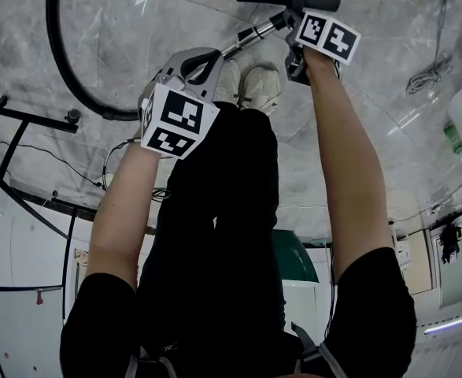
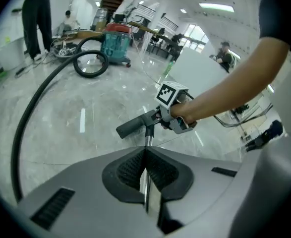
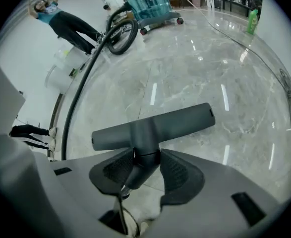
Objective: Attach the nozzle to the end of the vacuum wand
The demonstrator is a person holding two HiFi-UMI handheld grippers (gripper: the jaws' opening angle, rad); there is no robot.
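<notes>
Chrome wand [image 2: 148, 138] tight in fully closed left gripper [image 2: 146, 158]

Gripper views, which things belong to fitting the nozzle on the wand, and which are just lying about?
Job in hand: dark grey T-shaped plastic nozzle; shiny metal vacuum wand; black vacuum hose.
Lying about: thin coiled cable on the floor; green bottle.
</notes>
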